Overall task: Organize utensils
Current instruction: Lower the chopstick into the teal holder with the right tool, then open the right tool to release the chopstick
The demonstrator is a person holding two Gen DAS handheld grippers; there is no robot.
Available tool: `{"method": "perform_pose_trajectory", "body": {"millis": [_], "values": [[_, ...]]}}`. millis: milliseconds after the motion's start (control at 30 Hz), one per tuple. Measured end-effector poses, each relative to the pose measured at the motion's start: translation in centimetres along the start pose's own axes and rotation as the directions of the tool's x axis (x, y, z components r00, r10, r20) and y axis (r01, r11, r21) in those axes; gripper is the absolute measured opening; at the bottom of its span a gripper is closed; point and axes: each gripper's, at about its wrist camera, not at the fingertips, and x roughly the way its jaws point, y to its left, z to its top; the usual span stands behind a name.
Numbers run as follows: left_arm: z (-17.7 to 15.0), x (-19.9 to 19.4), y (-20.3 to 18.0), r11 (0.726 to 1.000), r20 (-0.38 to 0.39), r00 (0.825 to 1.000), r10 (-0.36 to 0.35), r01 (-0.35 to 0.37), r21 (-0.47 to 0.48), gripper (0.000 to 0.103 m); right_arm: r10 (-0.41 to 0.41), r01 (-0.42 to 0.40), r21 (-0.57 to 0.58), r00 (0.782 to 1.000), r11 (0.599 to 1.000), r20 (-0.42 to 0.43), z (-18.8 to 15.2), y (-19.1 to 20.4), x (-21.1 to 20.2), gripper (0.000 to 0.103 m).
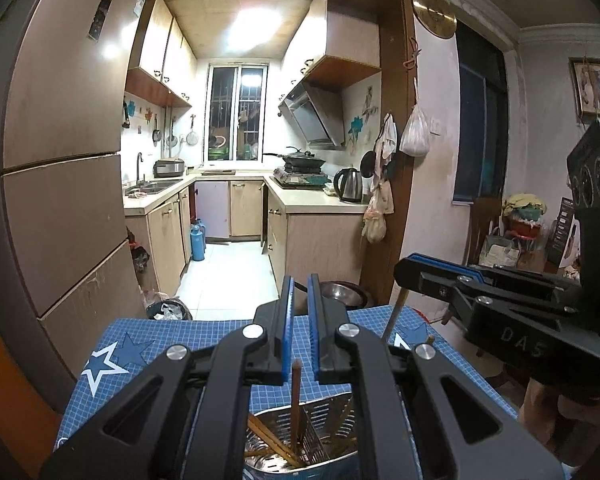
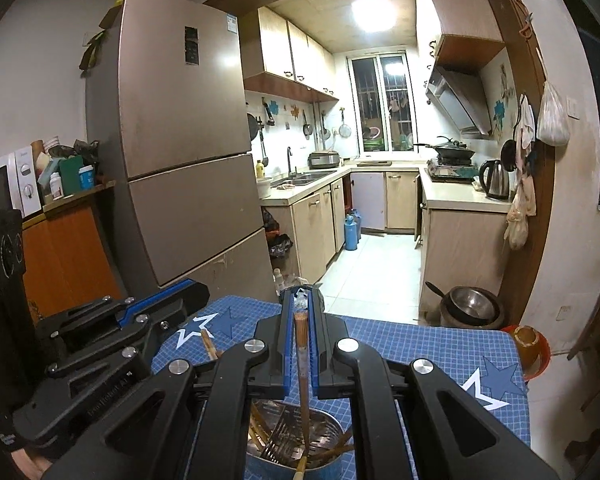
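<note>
A perforated metal utensil holder (image 1: 324, 446) (image 2: 324, 436) stands on the blue gridded cloth (image 1: 204, 336) (image 2: 412, 344) right under both grippers, with several wooden chopsticks leaning in it. My right gripper (image 2: 300, 292) (image 1: 405, 270) is shut on an upright chopstick (image 2: 302, 360) (image 1: 392, 314) whose lower end reaches down into the holder. My left gripper (image 1: 301, 280) (image 2: 198, 294) is shut just left of it. Another chopstick (image 1: 296, 396) (image 2: 208, 344) stands in the holder below its narrow slit, and its top ends short of the fingers.
A tall fridge (image 2: 180, 152) stands past the table's left side. Beyond the far edge lie the kitchen floor, a metal bowl on a low stand (image 1: 340, 294) (image 2: 474, 306) and a bin (image 1: 170, 312). An orange-lidded jar (image 2: 530, 350) sits at the table's right edge.
</note>
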Motion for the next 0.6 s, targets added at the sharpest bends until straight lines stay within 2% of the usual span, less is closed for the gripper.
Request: {"method": "perform_pose_trajectory", "body": {"millis": [133,267,433,500,533,567,600], "values": [[0.0,-0.6,-0.2,1.0,0.001,1.0,-0.003,0.003,0.009,0.006,0.002,-0.002,0.0,1.0,1.0,0.006,-0.4,0.0,-0.7,0.008],[0.1,-1.4,-0.3,1.0,0.009,1.0,-0.002,0.002,0.003,0.022,0.003,-0.003,-0.007,1.0,1.0,0.019,-0.6,0.2,-2.0,0.008],[0.1,-4.2,-0.7,1.0,0.025,1.0,-0.011,0.011,0.017,0.022,0.006,-0.005,-0.009,0.999,1.0,0.041,-1.2,0.6,-5.3,0.008],[-0.4,-6.1,-0.8,0.999,0.03,0.999,-0.012,0.011,0.032,0.022,0.003,-0.002,-0.002,0.999,1.0,0.054,-2.4,1.1,-8.1,0.013],[-0.8,-7.6,-0.9,0.999,0.036,0.999,-0.015,0.014,0.041,0.028,0.001,0.0,-0.01,0.998,1.0,0.061,-3.0,1.5,-9.4,0.02],[-1.4,-8.8,-1.0,0.999,0.045,0.999,-0.014,0.012,0.05,0.039,-0.004,0.005,-0.019,0.998,1.0,0.069,-3.9,1.9,-10.8,0.025],[-2.2,-10.5,-1.1,0.998,0.057,0.998,-0.01,0.006,0.062,0.045,-0.013,0.016,-0.035,0.997,0.999,0.076,-5.4,2.5,-13.0,0.027]]}}
